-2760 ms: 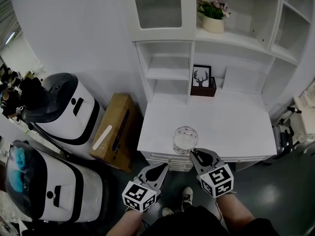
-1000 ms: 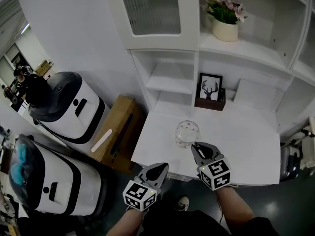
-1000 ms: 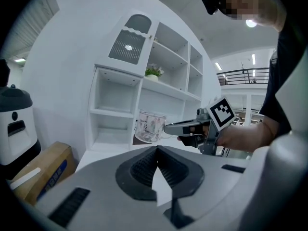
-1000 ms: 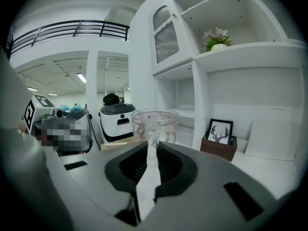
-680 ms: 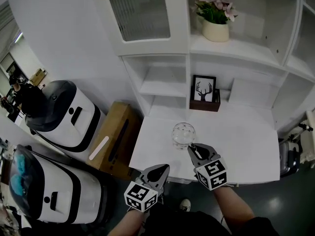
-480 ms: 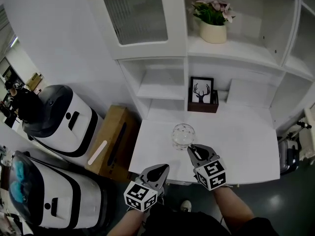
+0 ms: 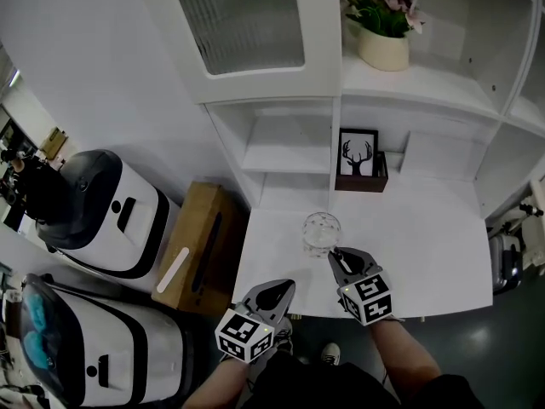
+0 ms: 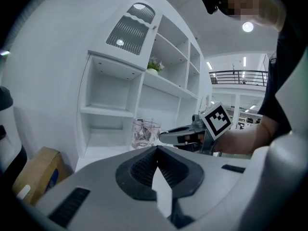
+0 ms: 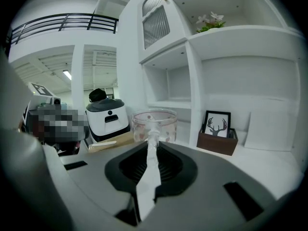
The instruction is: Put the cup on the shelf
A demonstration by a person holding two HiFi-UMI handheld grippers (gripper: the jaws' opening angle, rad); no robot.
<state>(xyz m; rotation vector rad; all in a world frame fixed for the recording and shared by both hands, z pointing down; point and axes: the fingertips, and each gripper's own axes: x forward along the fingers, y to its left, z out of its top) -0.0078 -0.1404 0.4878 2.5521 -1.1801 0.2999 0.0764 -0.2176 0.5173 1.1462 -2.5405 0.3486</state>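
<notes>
Right gripper (image 7: 335, 256): fingers (image 9: 103, 174) are clenching the near wall of the clear cup (image 9: 154, 123), with the glass pinched between them at the rim. The cup is standing upright just beyond the fingertips, over the near-left part of the white worktop (image 7: 426, 245). It looks lifted, but I cannot tell whether its base is clear.

Left gripper (image 7: 279, 286): fingers are closed together on nothing. It is hanging off the worktop's near edge, left of the cup and apart from it.

Step in hand, as I judge it: transport. The cup is grasped and not yet on the shelf (image 7: 285, 147). Open compartments are waiting on the far side, with a framed deer picture (image 7: 358, 153) to their right and a flower pot (image 7: 383, 48) higher up.

Next move calls for taking the cup farther and up, level, with its base over the shelf's lip before the fingers release.
</notes>
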